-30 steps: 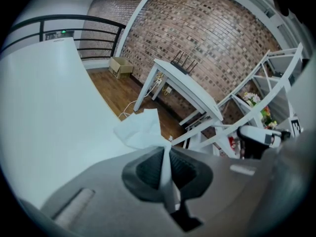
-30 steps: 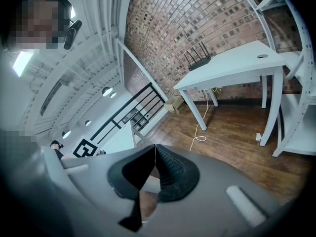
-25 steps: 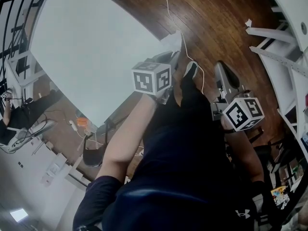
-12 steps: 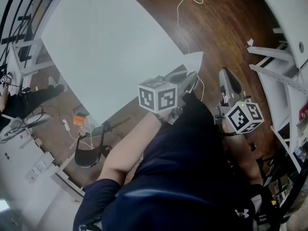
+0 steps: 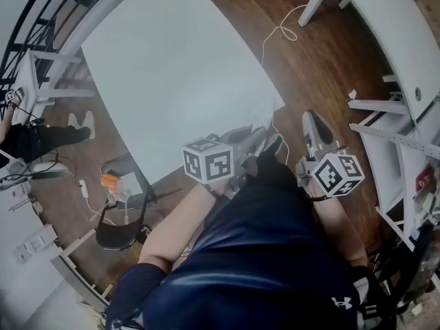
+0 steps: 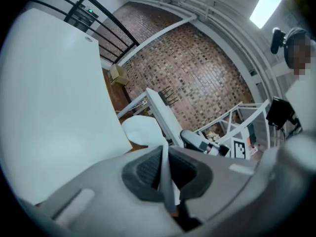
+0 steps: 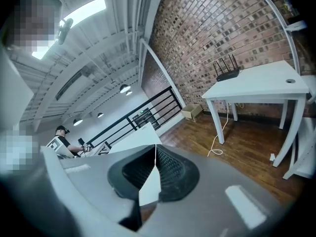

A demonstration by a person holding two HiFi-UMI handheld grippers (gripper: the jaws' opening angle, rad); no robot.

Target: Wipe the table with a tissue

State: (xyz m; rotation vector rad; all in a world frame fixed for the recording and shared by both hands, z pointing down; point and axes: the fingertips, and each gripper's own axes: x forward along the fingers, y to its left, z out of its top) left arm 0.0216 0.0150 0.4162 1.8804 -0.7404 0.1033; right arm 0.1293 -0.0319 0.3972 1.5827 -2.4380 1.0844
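Observation:
The big white table (image 5: 172, 67) fills the upper left of the head view. My left gripper (image 5: 265, 135) hovers off the table's near corner, over the wood floor, shut on a white tissue (image 6: 140, 128). In the left gripper view (image 6: 164, 148) the tissue bulges out past the pads, and the table (image 6: 44, 107) lies to the left. My right gripper (image 5: 311, 119) hangs further right over the floor, apart from the table. Its pads (image 7: 170, 169) meet in a line, with only a thin white sliver between them. The table's tip (image 7: 140, 135) shows beyond it.
A second white table (image 5: 385, 26) stands at the upper right, with a white cable (image 5: 282, 29) looping on the floor beside it. A dark chair (image 5: 120, 218) sits at the lower left. White shelving (image 5: 405, 150) lines the right. A person sits at the far left (image 5: 27, 139).
The head view has swung, so more of the white table and the second table now show. Both grippers stay close to my body near the table's corner, jaws unchanged.

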